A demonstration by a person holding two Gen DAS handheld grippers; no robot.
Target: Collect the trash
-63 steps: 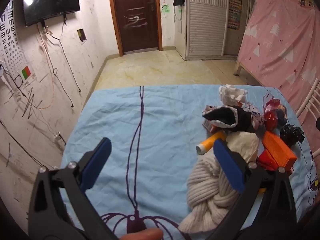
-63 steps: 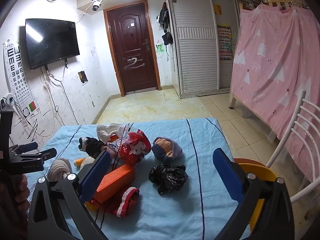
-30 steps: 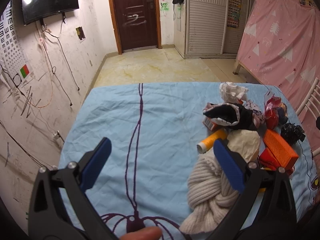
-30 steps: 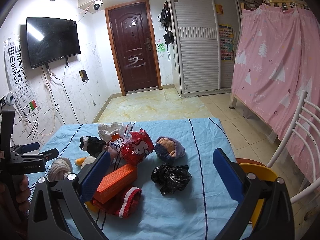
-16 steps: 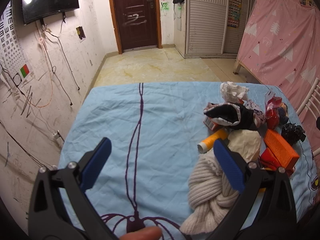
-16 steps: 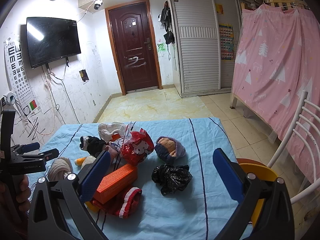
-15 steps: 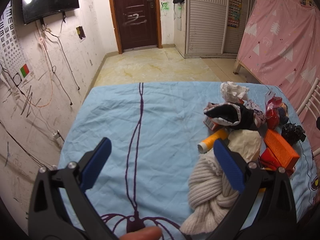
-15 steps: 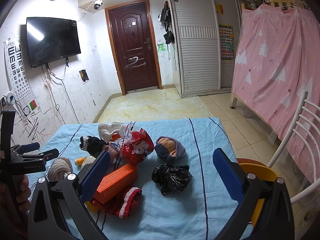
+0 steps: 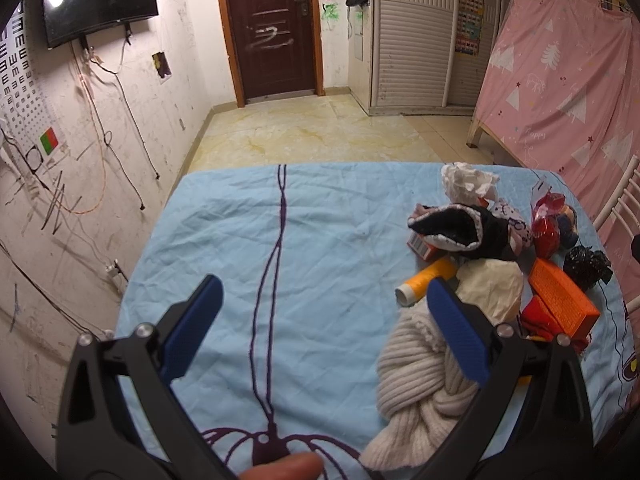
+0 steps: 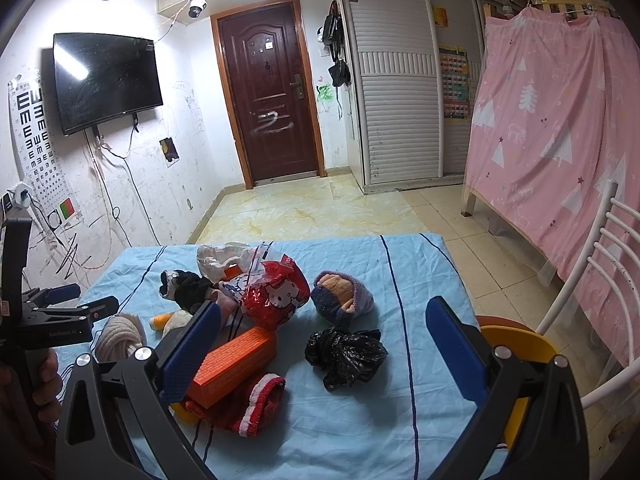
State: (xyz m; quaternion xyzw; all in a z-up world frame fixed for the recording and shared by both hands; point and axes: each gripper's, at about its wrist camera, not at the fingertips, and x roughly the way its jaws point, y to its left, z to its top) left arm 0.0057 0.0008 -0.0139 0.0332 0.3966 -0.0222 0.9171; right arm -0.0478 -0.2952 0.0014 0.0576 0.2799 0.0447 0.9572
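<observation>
A pile of things lies on the blue-sheeted table [image 10: 420, 276]: a crumpled black plastic bag [image 10: 345, 354], a red Hello Kitty wrapper [image 10: 276, 294], an orange box [image 10: 232, 360], white crumpled paper [image 10: 218, 254] and an orange bottle [image 9: 426, 286]. My right gripper [image 10: 324, 344] is open and empty, above the table with the black bag between its fingers in view. My left gripper [image 9: 322, 326] is open and empty over the bare left part of the sheet, left of a cream knitted hat [image 9: 424, 380].
Clothes mix with the trash: a black sock [image 9: 456, 226], a red sock [image 10: 240, 404], a purple slipper [image 10: 342, 294]. A yellow bin [image 10: 516, 344] and a white chair [image 10: 600, 280] stand right of the table. The left gripper shows in the right wrist view [image 10: 68, 308].
Both views have shifted only slightly; the right gripper has eased a little toward the pile. Nothing was grasped or moved.
</observation>
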